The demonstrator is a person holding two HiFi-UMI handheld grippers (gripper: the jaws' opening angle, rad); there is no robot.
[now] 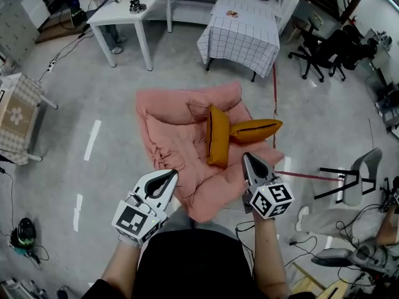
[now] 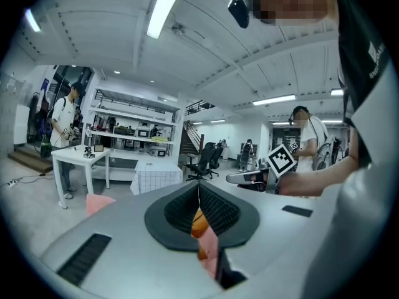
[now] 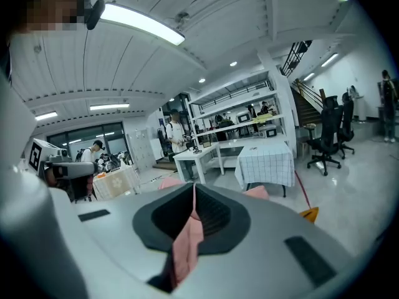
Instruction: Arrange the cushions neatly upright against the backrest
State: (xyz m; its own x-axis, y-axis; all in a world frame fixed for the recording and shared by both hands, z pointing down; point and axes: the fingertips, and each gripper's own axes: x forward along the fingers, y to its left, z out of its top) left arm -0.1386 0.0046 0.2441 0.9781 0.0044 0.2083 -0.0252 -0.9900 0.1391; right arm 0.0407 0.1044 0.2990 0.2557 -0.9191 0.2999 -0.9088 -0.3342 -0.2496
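The left tongs (image 1: 168, 176) are pressed together with nothing in them, and the right tongs (image 1: 248, 159) are pressed together and empty too. Past the closed jaws the left gripper view shows only a sliver of orange and pink, the right gripper view only pink. Both hang over the near edge of the pink floor chair (image 1: 181, 145), the left at its near left side and the right at its near right corner. One orange cushion (image 1: 217, 136) stands on its edge at the middle of the chair's seat, turned edge-on to the backrest (image 1: 187, 104) rather than flat against it. The second orange cushion (image 1: 255, 130) lies across the chair's right side, one end touching the standing one. Neither looks placed yet, so the step in hand seems to be the reach. To do it well, the tongs should spread before they arrive at the chair. Each should bite a top corner or seam, where the soft filling gives a firm fold. Lifting instead of dragging would keep the chair's loose pink cover from rucking. Each cushion should end broad face to the backrest, lower edge on the seat, the pair side by side.
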